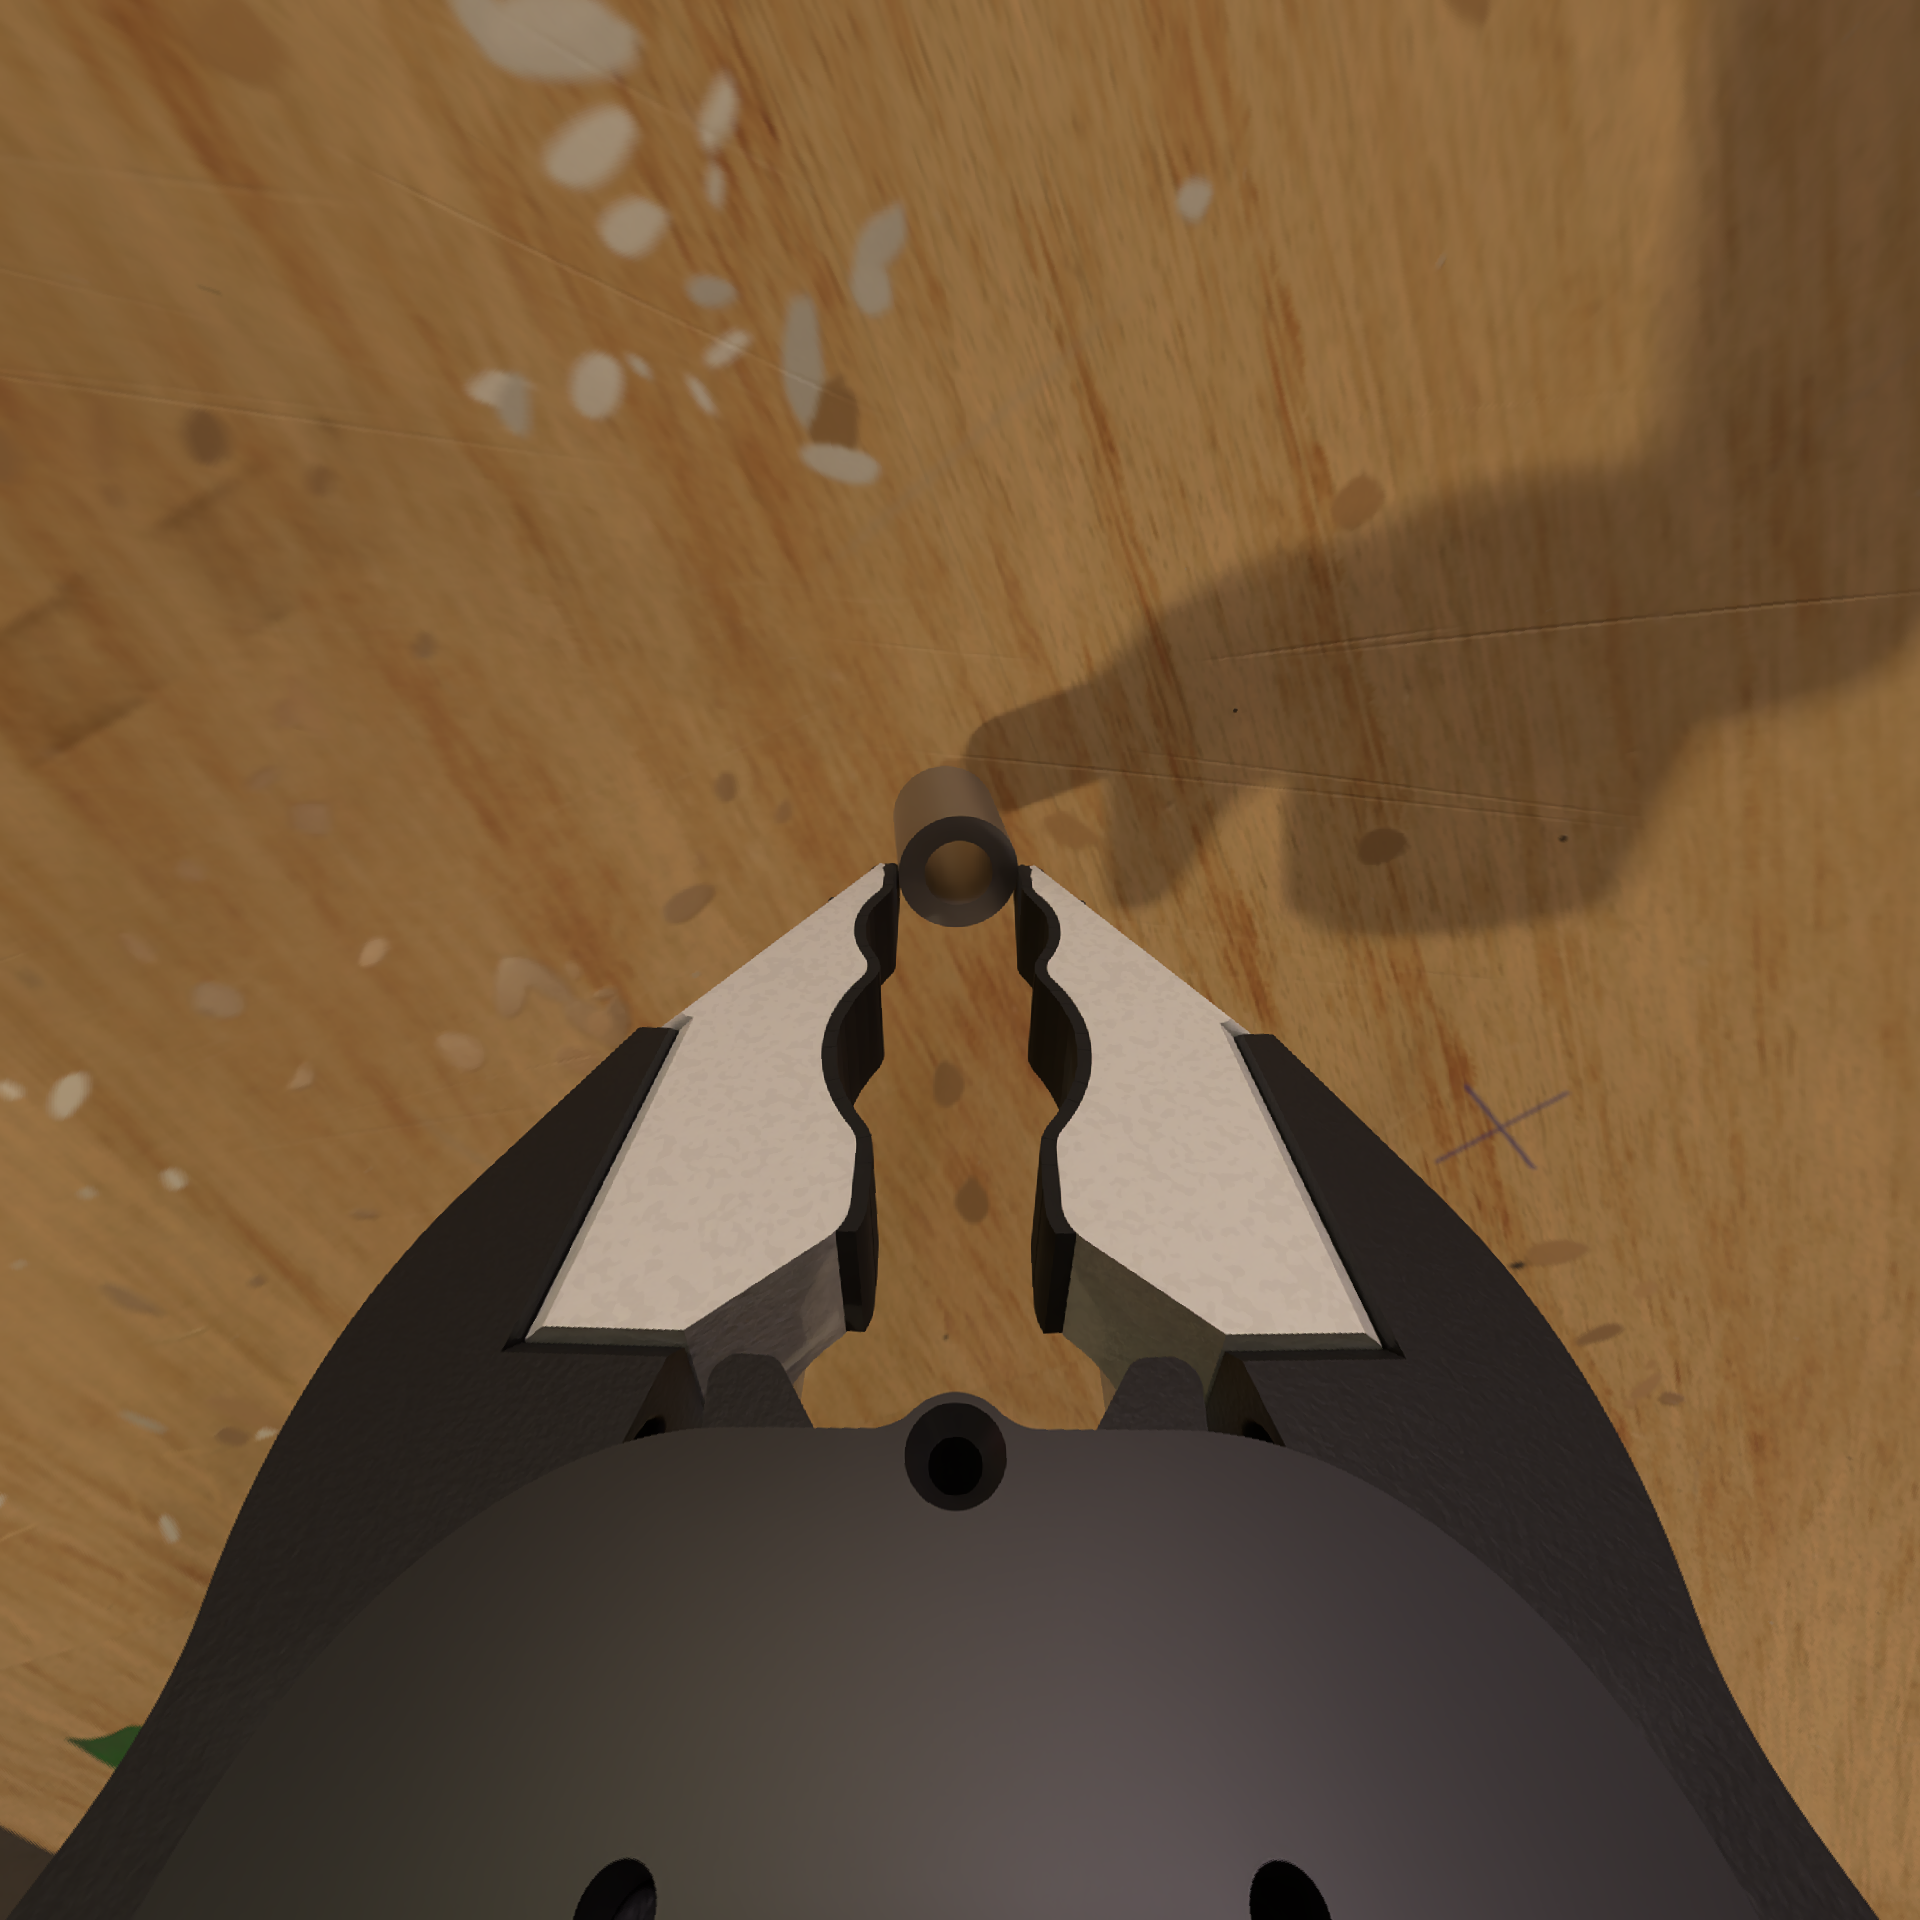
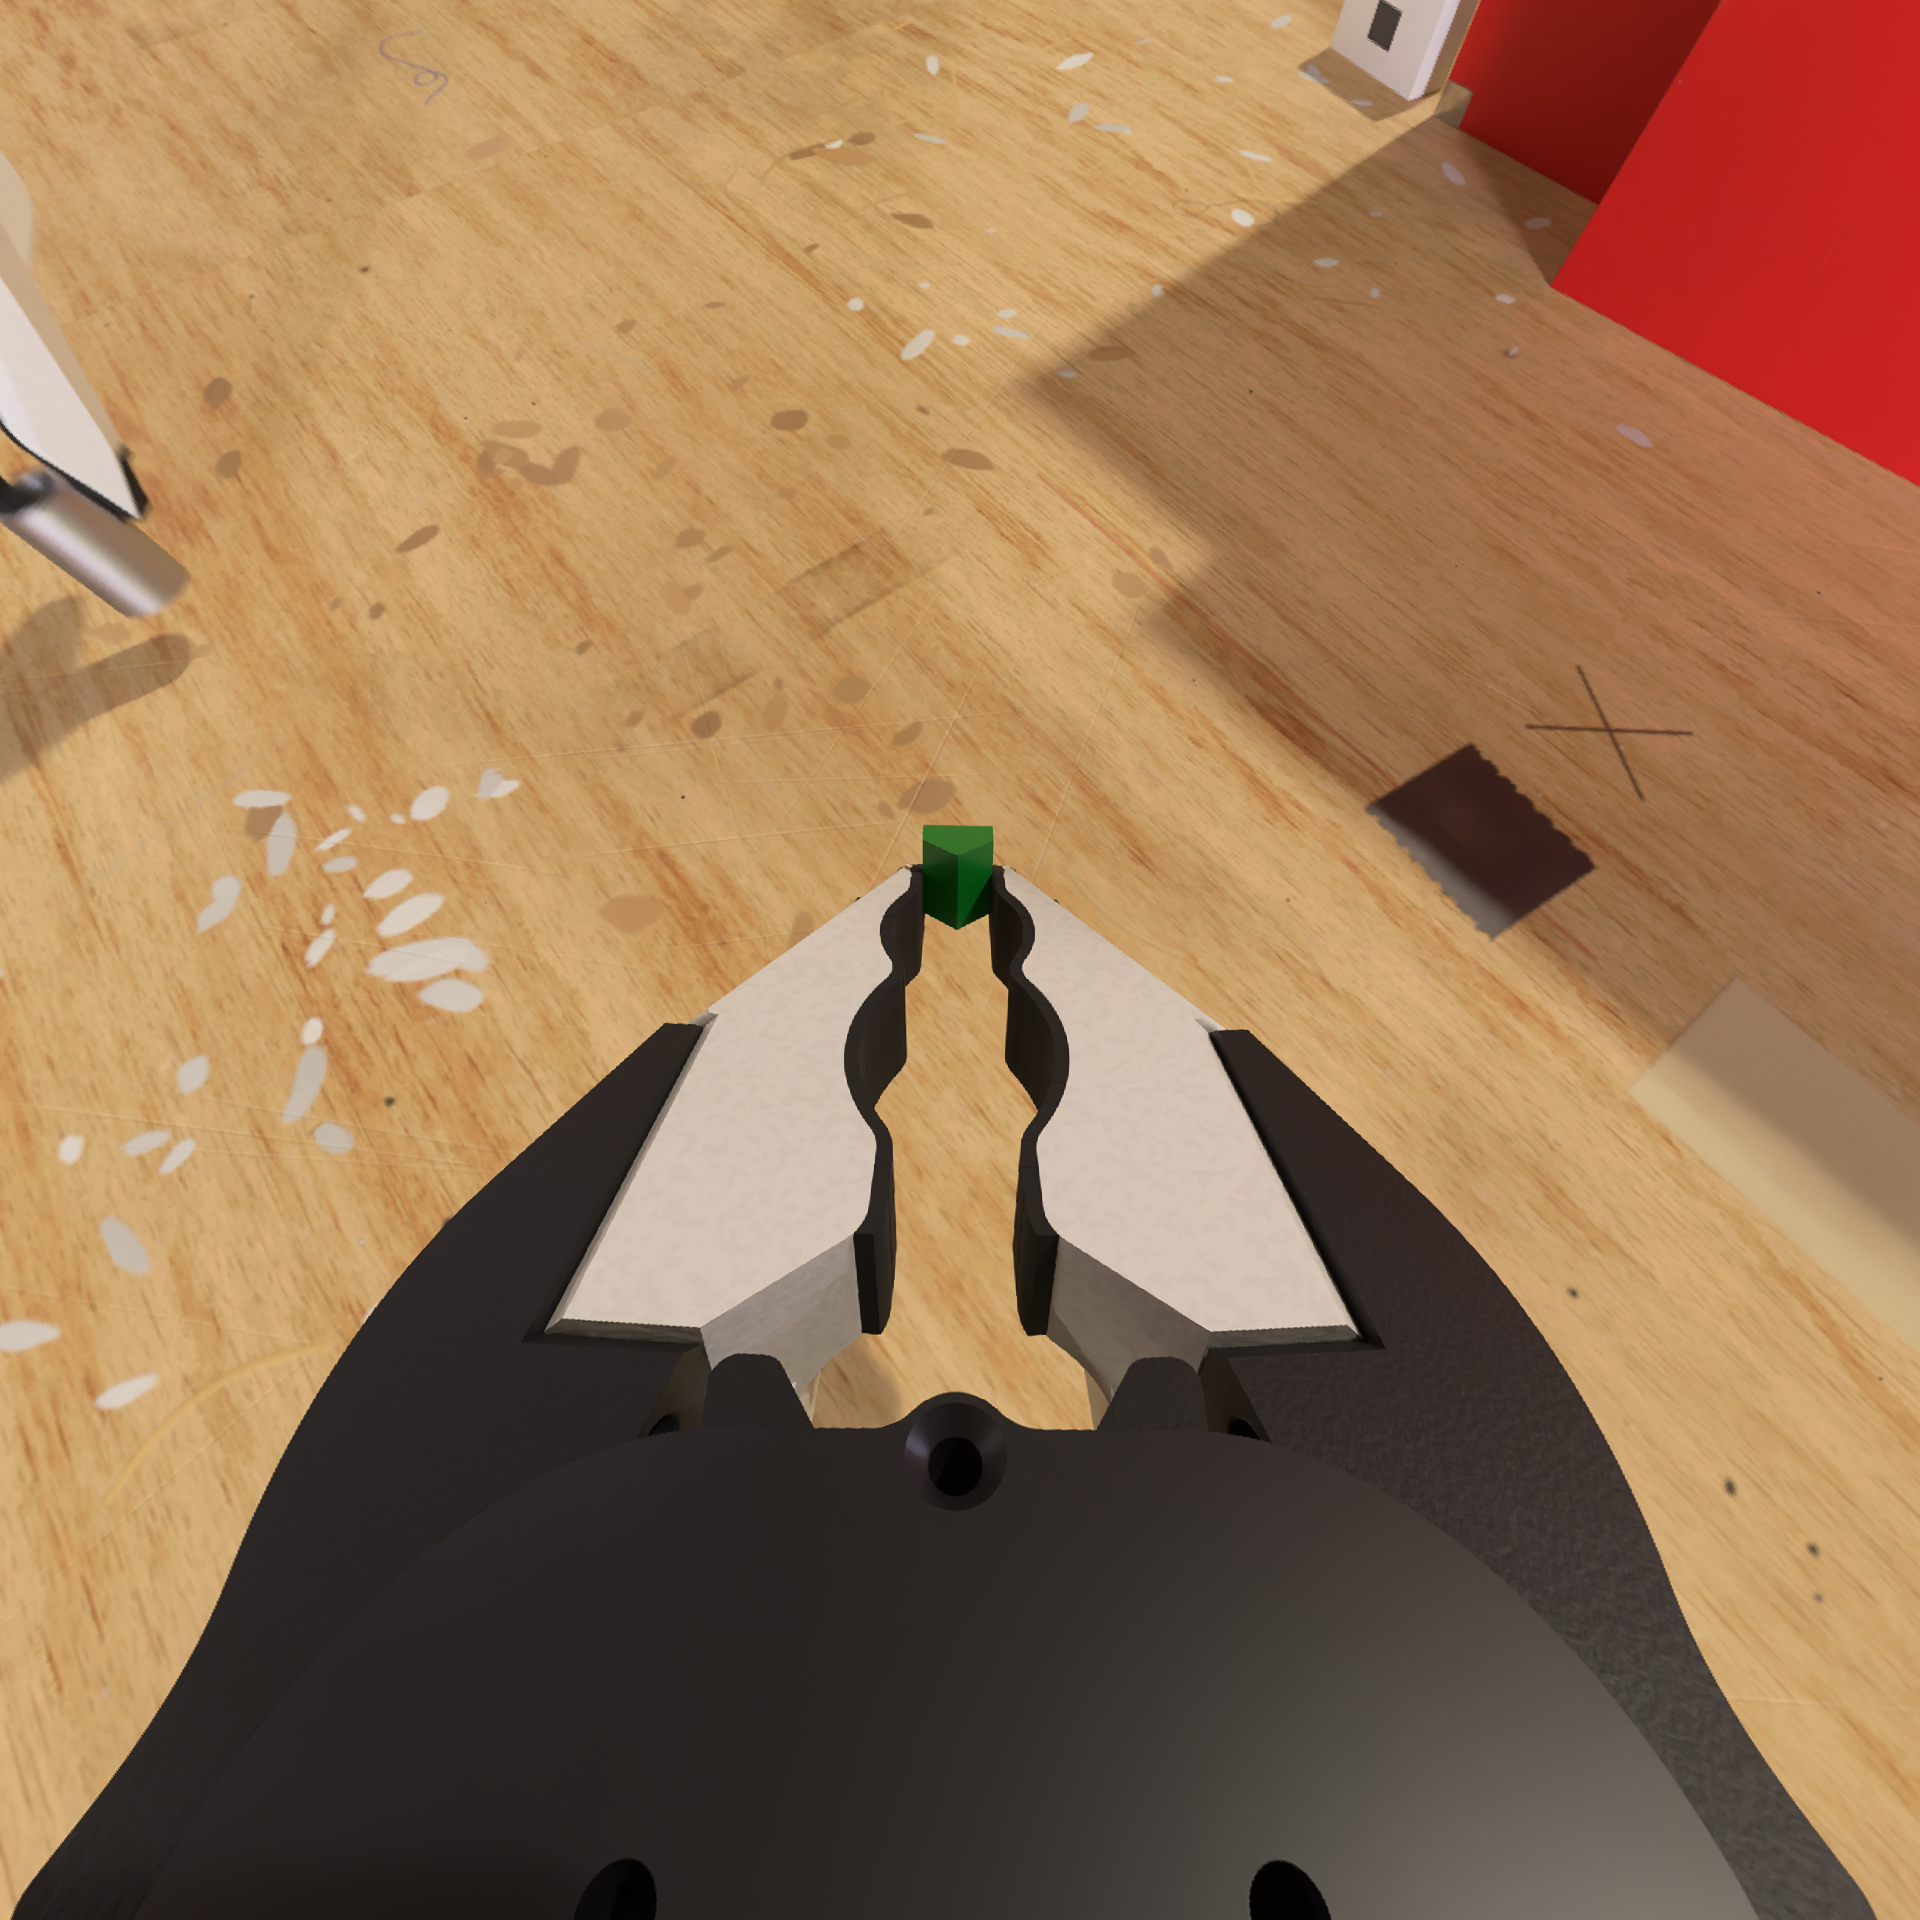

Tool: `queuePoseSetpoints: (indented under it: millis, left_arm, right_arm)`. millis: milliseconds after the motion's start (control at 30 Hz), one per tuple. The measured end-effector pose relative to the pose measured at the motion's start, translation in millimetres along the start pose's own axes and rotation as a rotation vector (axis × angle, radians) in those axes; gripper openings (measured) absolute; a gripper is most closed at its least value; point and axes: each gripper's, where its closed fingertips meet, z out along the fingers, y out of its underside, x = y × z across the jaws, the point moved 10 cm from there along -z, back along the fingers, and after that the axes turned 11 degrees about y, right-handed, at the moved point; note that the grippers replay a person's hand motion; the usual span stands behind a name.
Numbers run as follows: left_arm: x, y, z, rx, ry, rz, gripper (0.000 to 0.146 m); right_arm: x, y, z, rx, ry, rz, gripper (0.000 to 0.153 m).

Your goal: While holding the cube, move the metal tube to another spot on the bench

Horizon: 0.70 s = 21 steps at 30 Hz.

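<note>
In the left wrist view my left gripper point(image 1: 956, 883) is shut on the metal tube point(image 1: 956, 868), seen end-on with its open bore toward the camera, held above the wooden bench point(image 1: 520, 675). In the right wrist view my right gripper point(image 2: 957, 883) is shut on a small green cube point(image 2: 957, 873) at its fingertips, above the bench point(image 2: 727, 468). The tube point(image 2: 99, 556) also shows at the far left of the right wrist view, grey and tilted, pinched by a light finger of the left gripper point(image 2: 62, 436), with its shadow on the bench below.
A red box point(image 2: 1766, 187) stands at the back right with a white block point(image 2: 1392, 42) beside it. A dark brown toothed patch point(image 2: 1481, 836), a pencil cross point(image 2: 1610, 732) and a pale strip point(image 2: 1787, 1122) lie at right. White and brown flecks dot the wood.
</note>
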Motion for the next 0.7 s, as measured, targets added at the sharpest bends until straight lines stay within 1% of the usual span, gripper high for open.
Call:
queuePoseSetpoints:
  millis: [67,100,167,200,233,300,367,433,467,533,600,700]
  left_arm:
    - [-0.5,1.3,17.0,-0.047,0.001,0.002,0.022]
    - [-0.1,0.8,18.4,-0.06,-0.016,0.006,0.022]
    - [3.7,1.1,10.3,-0.003,-0.022,-0.004,0.051]
    - [5.5,2.3,0.2,0.024,-0.038,-0.014,0.059]
    - [8.6,4.9,-13.5,0.058,-0.063,-0.023,0.061]
    - [12.5,18.1,-46.9,0.151,-0.092,-0.072,0.061]
    - [13.0,43.6,-80.4,0.217,-0.169,-0.167,0.06]
    - [11.8,76.5,-103.8,0.257,-0.197,-0.285,0.057]
    - [10.4,93.5,-109.3,0.271,-0.188,-0.349,0.054]
    - [4.8,126.8,-106.6,0.25,-0.154,-0.472,0.048]
    - [-3.1,153.3,-91.7,0.192,-0.138,-0.599,0.044]
    - [-14.0,176.7,-64.9,0.159,-0.071,-0.72,0.043]
  right_arm:
    - [-1.1,-0.3,0.0,0.001,-0.009,-0.004,0.011]
    - [-1.7,-0.3,0.2,0.0,-0.014,-0.006,0.011]
    - [-2.8,-0.4,0.6,-0.002,-0.02,-0.012,0.011]
    - [-3.2,-0.5,0.6,-0.002,-0.021,-0.014,0.011]
    - [-3.3,-0.7,0.6,-0.002,-0.022,-0.015,0.011]
    - [-3.0,-0.8,0.3,0.001,-0.021,-0.013,0.011]
    - [-2.3,-0.4,0.7,0.0,-0.021,-0.009,0.011]
    - [-2.0,0.5,1.9,-0.005,-0.023,-0.006,0.011]
    - [-2.0,1.0,2.8,-0.008,-0.025,-0.006,0.011]
    - [-2.6,2.0,4.9,-0.017,-0.029,-0.007,0.011]
    - [-3.4,2.9,6.6,-0.023,-0.032,-0.008,0.011]
    - [-4.0,3.7,7.8,-0.029,-0.031,-0.01,0.011]
